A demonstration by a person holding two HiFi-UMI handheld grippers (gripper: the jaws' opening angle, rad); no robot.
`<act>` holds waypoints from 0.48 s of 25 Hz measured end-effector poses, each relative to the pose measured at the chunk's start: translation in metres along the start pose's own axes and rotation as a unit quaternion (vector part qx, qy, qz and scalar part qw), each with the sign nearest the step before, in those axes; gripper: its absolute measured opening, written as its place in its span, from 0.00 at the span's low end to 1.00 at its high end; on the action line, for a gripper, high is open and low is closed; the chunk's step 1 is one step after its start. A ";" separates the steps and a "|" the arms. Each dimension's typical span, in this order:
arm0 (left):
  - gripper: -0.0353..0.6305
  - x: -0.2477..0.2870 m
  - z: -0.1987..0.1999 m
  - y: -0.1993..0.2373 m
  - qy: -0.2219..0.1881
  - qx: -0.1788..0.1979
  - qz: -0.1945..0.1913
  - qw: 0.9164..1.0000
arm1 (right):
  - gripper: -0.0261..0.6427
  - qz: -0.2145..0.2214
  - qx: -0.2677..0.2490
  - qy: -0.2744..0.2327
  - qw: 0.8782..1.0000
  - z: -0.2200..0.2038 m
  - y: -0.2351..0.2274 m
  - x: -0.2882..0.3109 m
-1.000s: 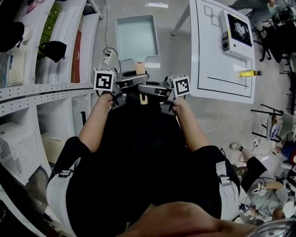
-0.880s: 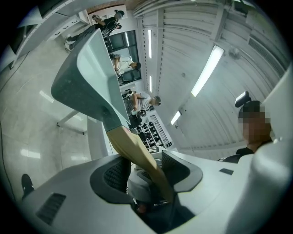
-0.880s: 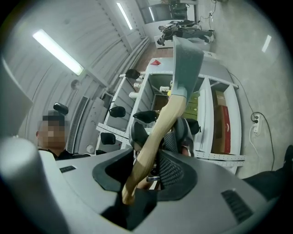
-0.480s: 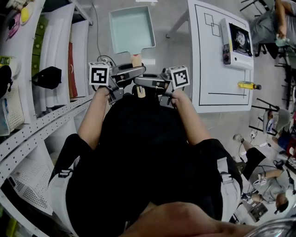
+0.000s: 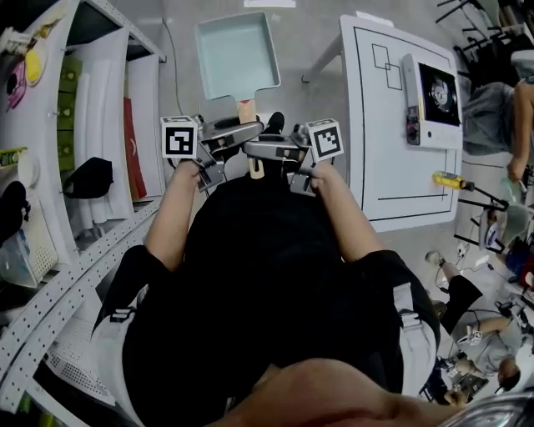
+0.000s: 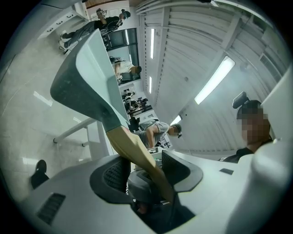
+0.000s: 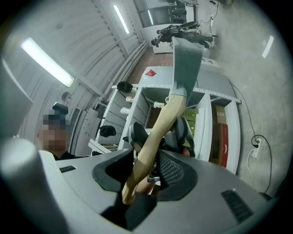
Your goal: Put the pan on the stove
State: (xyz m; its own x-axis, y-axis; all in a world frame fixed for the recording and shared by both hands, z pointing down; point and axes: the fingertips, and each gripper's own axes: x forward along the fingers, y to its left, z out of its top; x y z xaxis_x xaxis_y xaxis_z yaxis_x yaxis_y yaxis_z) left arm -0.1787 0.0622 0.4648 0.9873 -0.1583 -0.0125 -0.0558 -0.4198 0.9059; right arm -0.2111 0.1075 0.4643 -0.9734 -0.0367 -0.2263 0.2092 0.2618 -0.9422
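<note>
The desk stands right, with the stove at its far edge. The pan hangs over the floor, left of the desk. It looks stiff and probably front-heavy, so it is best held by its wooden handle. The left claw and right claw both clamp that handle.

1. Black short-sleeve top.
2. Pale straps w/ black buckles, both sides.
3. Left gripper & right gripper: grey bodies, white cubes w/ black sq. markers.

Open floor between shelves and table bearing stove.
</note>
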 end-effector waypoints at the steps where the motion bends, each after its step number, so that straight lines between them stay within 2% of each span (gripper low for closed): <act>1: 0.38 0.004 0.010 0.005 -0.002 0.001 0.004 1.000 | 0.29 0.004 0.000 0.003 1.000 0.011 -0.002 -0.002; 12: 0.38 0.056 0.129 0.046 -0.012 0.007 0.040 0.999 | 0.29 0.040 0.007 0.030 0.999 0.145 -0.012 -0.025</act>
State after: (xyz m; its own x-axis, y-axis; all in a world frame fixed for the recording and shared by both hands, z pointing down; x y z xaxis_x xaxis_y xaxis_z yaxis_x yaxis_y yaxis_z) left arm -0.1454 -0.0817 0.4511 0.9756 -0.2140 0.0494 -0.1371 -0.4176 0.8982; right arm -0.1757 -0.0344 0.4454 -0.9575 0.0414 -0.2854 0.2866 0.2475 -0.9255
